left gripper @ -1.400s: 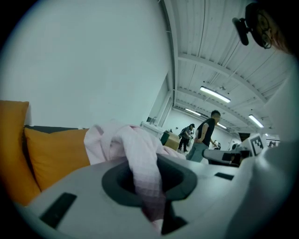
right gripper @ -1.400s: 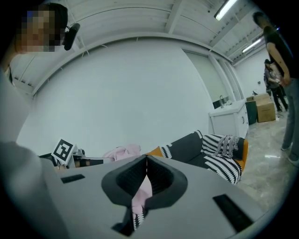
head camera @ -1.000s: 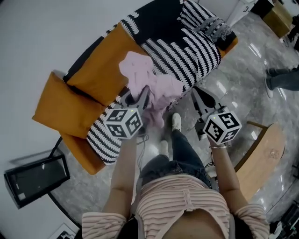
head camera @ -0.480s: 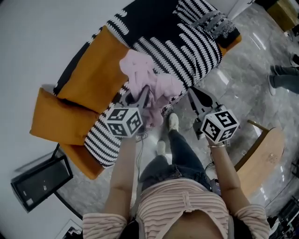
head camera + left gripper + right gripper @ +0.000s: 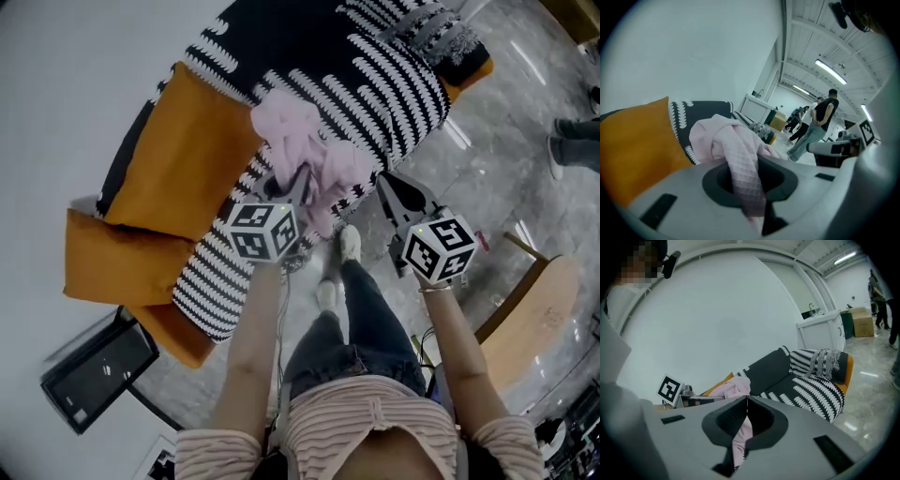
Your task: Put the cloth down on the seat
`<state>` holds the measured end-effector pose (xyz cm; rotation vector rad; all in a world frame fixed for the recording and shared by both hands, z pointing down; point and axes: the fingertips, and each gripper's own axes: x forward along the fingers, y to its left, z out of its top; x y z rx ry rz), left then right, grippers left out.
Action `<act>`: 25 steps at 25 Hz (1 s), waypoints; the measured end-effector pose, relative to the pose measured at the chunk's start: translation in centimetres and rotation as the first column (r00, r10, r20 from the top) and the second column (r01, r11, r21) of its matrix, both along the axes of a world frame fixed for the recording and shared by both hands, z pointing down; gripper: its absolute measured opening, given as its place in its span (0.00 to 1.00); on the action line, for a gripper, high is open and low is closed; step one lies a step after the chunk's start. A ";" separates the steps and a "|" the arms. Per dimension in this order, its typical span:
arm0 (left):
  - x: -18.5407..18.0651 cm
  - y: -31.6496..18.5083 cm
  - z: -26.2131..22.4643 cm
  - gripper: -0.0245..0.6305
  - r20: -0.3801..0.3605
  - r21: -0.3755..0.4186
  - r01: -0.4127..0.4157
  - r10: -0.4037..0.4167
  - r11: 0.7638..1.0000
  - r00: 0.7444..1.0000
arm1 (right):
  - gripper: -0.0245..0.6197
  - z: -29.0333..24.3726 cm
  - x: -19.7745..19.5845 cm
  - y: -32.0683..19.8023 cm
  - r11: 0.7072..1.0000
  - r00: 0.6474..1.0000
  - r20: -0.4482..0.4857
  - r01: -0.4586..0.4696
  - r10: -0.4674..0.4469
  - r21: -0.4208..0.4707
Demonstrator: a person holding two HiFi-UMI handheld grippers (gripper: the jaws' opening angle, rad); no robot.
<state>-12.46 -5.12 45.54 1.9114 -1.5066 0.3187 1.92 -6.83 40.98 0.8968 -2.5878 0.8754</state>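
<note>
Shoes [image 5: 349,246] of the person are seen nearest, on the grey floor [image 5: 487,178], right at the seat's front edge; just beyond them the left hand-held gripper [image 5: 298,180] is closed tight on the pink cloth [image 5: 305,141], a waffle-weave fold being drawn through its jaws in the left gripper view; the right hand-held gripper [image 5: 383,182] is closed as well, tips met, and a thin strip of the same cloth appears to be caught lower between its jaws in the right gripper view. Most of the cloth is bunched in a mound over the front part of the black-and-white striped seat [image 5: 394,94], beside the orange cushion [image 5: 178,169], while a tail is left hanging at the front edge; whether the mound's weight is fully borne by the seat cannot be told. Compared with a second ago, the left hand-held gripper has been carried slightly forward and the mound has been brought further in over the stripes; the right one has scarcely been shifted. The carrying is thus judged almost done; what is left is for both pairs of jaws to be opened and drawn back, so that the cloth is left lying there. Farther off, several people [image 5: 820,119] are seen standing in the hall.
</note>
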 end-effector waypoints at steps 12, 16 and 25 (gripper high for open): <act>3.2 -4.9 9.0 0.16 0.031 -0.113 -0.116 0.120 0.987 0.992 | 0.05 7.9 0.3 -3.0 0.996 0.998 -0.059 -0.042 0.037 -0.084; 4.1 -6.3 12.1 0.16 0.033 -0.151 -0.142 0.149 0.978 0.988 | 0.05 10.6 0.0 -3.5 0.993 0.996 -0.084 -0.045 0.036 -0.107; 6.2 -8.0 17.0 0.16 0.077 -0.224 -0.209 0.231 0.952 0.970 | 0.05 14.1 0.2 -3.2 0.987 0.992 -0.121 -0.053 0.035 -0.153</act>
